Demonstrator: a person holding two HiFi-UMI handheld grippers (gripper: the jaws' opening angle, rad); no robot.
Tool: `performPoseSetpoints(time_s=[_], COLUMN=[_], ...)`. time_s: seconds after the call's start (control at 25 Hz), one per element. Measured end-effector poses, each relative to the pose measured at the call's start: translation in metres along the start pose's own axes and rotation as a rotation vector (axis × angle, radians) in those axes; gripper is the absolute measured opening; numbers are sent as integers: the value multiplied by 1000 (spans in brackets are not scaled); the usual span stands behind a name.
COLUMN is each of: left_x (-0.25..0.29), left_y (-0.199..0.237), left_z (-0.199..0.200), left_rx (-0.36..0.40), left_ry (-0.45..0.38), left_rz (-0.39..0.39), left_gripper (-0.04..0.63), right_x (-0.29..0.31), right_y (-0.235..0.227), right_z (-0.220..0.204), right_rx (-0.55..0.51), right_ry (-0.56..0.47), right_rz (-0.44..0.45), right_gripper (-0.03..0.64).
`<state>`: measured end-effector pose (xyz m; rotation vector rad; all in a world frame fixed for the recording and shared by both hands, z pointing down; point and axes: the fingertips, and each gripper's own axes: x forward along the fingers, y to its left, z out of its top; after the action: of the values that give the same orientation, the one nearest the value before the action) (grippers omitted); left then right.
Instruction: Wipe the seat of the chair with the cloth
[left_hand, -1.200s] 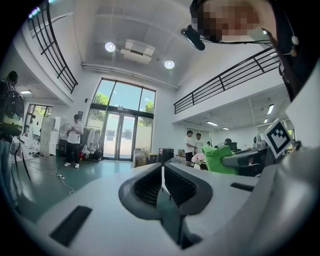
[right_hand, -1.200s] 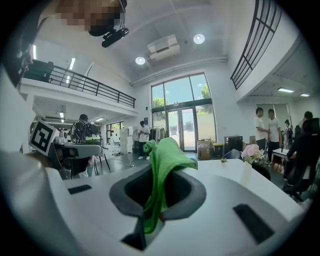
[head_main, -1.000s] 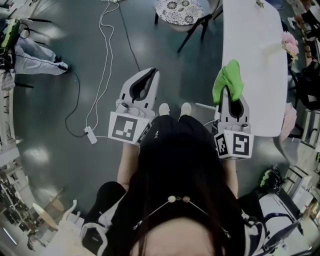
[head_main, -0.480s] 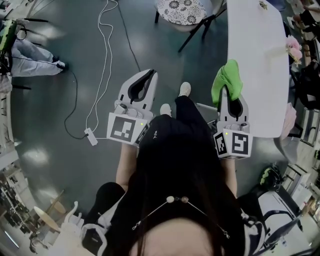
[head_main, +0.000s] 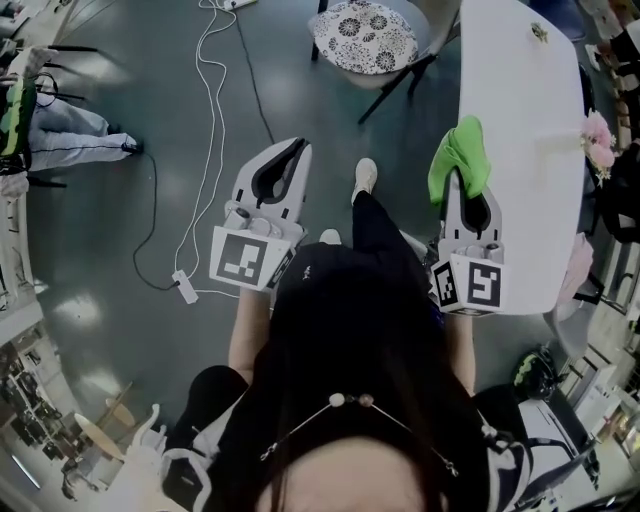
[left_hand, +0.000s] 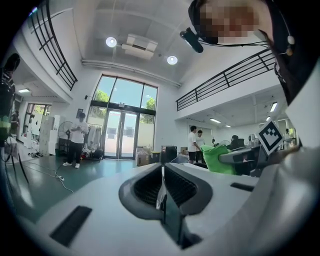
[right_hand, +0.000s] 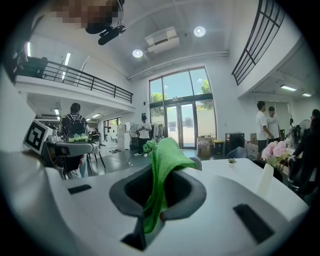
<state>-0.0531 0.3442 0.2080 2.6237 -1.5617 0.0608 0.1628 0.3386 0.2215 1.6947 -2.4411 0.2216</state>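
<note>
Only the head view shows the one chair's (head_main: 365, 35) patterned seat – well ahead of both grippers. The right gripper's (right_hand: 156, 197) fingers clamp the single green cloth (right_hand: 162, 160); the left gripper's (left_hand: 162, 175) fingers sit together, empty.

chair (head_main: 365, 35) ahead, table (head_main: 525, 90) rt of it, cloth (head_main: 458, 150) in rt tongs (head_main: 463, 180).

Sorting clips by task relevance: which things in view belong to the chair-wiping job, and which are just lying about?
Job in hand:
cloth, clamped in the right gripper
chair, ahead on the floor

Lying about:
table
flowers on the table
cable on the floor
left gripper, shut and empty
</note>
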Motion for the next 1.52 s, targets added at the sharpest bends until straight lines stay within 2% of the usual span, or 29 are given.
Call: performPoseSetpoints(time_s=[0.44, 0.76, 0.88, 1.04, 1.2, 1.4, 1.52], left_x=[165, 224, 240, 274, 312, 349, 368], left_y=[21, 37, 64, 111, 163, 229, 260], left_z=[28, 15, 12, 8, 5, -12, -24], left_rx=[34, 13, -5, 8, -37, -65, -84], left_ry=[-18, 29, 31, 3, -21, -3, 6], left_rz=[-104, -135, -128, -119, -147, -143, -120], left_gripper=[20, 20, 20, 20, 20, 20, 20], right_x=[126, 197, 222, 258, 314, 410, 472], right_y=[-79, -114, -122, -128, -124, -100, -82], right_z=[10, 5, 7, 11, 21, 26, 10], right_rx=[19, 5, -7, -9, -6, -19, 56], right_ry=[91, 184, 229, 298, 356, 383, 427], right_rz=[39, 92, 82, 67, 83, 203, 306], right_gripper=[44, 44, 44, 44, 44, 44, 44])
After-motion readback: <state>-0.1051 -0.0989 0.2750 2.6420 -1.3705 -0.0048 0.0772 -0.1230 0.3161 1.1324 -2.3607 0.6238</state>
